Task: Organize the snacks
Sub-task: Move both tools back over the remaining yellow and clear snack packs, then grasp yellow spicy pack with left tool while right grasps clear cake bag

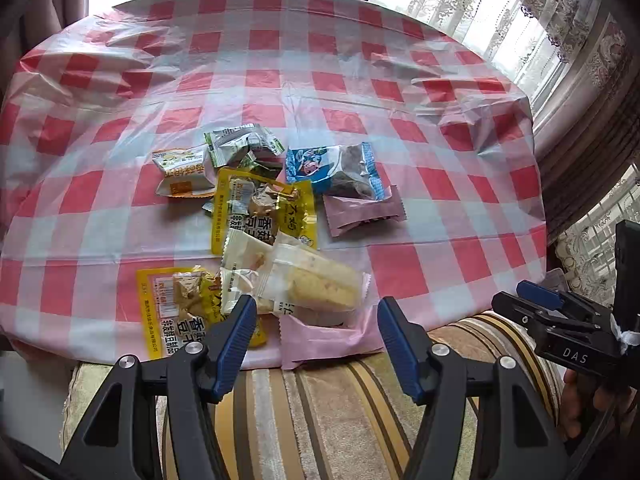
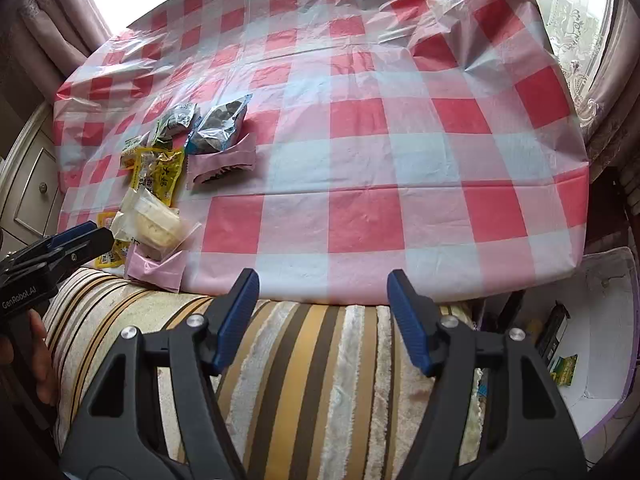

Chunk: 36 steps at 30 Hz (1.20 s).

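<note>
A table point(image 1: 440, 184) is covered by a thin, glossy plastic cloth in red-and-white checks, creased and puffed up along its edges; lace curtains point(image 1: 500, 12) hang at the bright window behind it. Before the table's near edge a plush cushion point(image 2: 304, 360) with ochre, brown and cream stripes is seen.

The snacks are gathered in a loose heap on the cloth, toward the near edge. A clear, crinkled wrapper holding a pale yellow, oblong cake point(image 1: 316, 284) lies on top, partly over a flat pink sachet point(image 1: 328, 336) that overhangs the table's edge. Two shiny yellow foil packets with printed characters point(image 1: 264, 208) point(image 1: 180, 308) are spread beside it, with small green-and-white pillow packs point(image 1: 240, 144) farther back. A blue packet with a clear window showing dark contents point(image 1: 340, 172) rests against another pink sachet point(image 1: 362, 216).

The left claw point(image 1: 316, 320) is held half wide above the near end of the heap, its ribbed blue pads point(image 1: 236, 340) pressing on nothing. The right claw point(image 2: 322, 304) is likewise parted and empty, over the bare edge of the cloth, well apart from the snacks.
</note>
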### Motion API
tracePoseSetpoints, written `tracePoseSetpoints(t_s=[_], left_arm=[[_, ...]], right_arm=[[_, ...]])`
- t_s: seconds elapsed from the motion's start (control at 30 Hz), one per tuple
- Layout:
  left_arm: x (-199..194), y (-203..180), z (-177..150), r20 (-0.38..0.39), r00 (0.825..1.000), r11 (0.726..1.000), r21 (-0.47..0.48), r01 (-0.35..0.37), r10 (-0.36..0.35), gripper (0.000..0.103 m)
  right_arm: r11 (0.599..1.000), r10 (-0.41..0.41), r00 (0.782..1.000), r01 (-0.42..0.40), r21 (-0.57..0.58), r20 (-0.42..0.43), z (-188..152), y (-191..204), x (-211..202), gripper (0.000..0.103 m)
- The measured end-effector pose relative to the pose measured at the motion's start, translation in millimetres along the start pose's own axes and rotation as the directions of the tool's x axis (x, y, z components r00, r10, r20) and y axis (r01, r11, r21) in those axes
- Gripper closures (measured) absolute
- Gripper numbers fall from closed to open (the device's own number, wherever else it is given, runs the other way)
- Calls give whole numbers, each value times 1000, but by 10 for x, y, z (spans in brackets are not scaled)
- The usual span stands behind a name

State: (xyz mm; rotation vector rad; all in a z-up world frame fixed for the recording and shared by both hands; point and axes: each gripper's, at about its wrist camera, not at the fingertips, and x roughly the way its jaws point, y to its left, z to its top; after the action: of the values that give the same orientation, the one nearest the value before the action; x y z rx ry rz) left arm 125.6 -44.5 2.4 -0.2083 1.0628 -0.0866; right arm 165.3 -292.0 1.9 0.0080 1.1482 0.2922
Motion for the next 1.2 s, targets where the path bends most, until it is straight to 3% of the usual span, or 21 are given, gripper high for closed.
tracePoseSetpoints(t_s=[0.17, 0.33, 0.47, 0.6, 0.83, 1.1, 1.2], left_arm=[[2, 476, -117, -49, 997, 994, -83, -67, 63, 32], [128, 816, -160, -122, 990, 984, -157, -85, 66, 27], [263, 950, -155, -173, 985, 982, -182, -49, 17, 26], [358, 962, -119, -187, 982, 987, -158, -31, 1, 26], [453, 836, -22, -183, 983, 998, -46, -44, 35, 27], [538, 642, 68, -158, 987, 998, 58, -30, 39, 30], [510, 620, 60, -146, 989, 997, 76, -4, 15, 39]], right_arm=[[993, 23, 999, -26, -117, -29, 77, 353, 137, 33], [973, 41, 998, -53, -223, -56, 140, 693, 294, 29], [954, 51, 996, -69, -292, -71, 195, 916, 391, 29], [929, 68, 993, -97, -358, -92, 244, 1132, 501, 29], [885, 90, 986, -144, -443, -141, 294, 1400, 705, 29], [875, 80, 981, -155, -458, -179, 397, 1513, 945, 29], [882, 92, 978, -167, -441, -187, 438, 1502, 999, 29]])
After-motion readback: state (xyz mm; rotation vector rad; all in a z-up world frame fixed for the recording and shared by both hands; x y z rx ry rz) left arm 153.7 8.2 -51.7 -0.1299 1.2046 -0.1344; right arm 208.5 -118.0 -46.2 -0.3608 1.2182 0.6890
